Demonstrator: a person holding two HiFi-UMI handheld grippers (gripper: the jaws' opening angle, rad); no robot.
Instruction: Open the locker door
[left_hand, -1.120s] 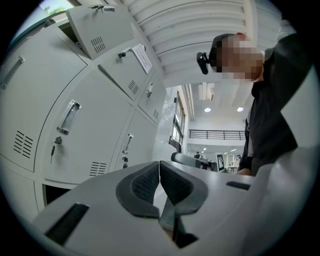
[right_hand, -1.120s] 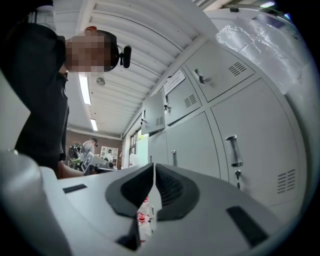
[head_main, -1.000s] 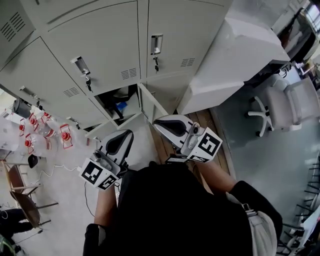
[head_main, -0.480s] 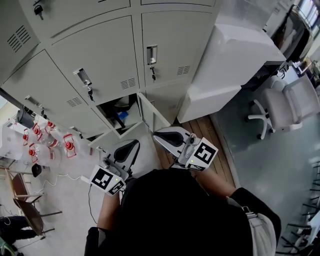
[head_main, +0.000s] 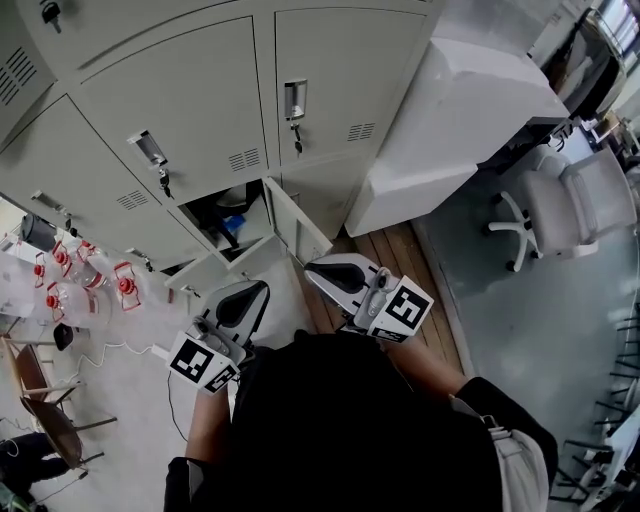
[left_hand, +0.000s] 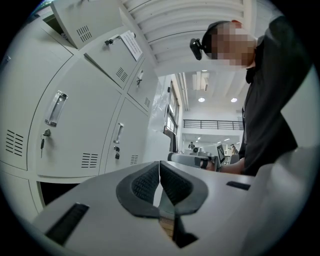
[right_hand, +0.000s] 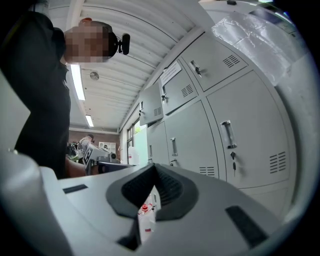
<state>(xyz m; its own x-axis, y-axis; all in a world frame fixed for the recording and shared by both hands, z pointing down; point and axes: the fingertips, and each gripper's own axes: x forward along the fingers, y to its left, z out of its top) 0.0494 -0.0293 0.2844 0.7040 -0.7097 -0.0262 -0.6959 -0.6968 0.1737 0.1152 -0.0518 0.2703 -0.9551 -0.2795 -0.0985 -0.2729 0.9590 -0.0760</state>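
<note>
Both claws are clamped shut on nothing: the left gripper (head_main: 258, 290) and the right gripper (head_main: 313, 268) are held side by side in front of the person, each with its ribbed dark pads (left_hand: 147, 182) pressed together. Just ahead of them, in the bottom row of the bank of pale grey steel lockers (head_main: 190, 100), one pale grey metal locker door (head_main: 295, 222) stands swung out towards the person, and neither gripper touches it. The open compartment (head_main: 205, 212) behind it is dark and holds a small blue object (head_main: 232, 222) and a pale rounded object (head_main: 236, 195); what they are cannot be told. The doors above are closed, with small keys (head_main: 297, 132) hanging from their locks. Only the head view shows the open compartment, the white swivel office chair (head_main: 570, 210) on the grey floor and the large white box-shaped cabinet (head_main: 460, 110) beside the lockers. It also shows a cluster of clear plastic bottles with red caps (head_main: 60, 285) at the left, one of which appears low between the jaws in the right gripper view. The right gripper view alone shows a white paper notice (right_hand: 171, 71) on an upper door, while the left gripper view looks past the lockers to a bright hall with a railed balcony (left_hand: 212, 124).
</note>
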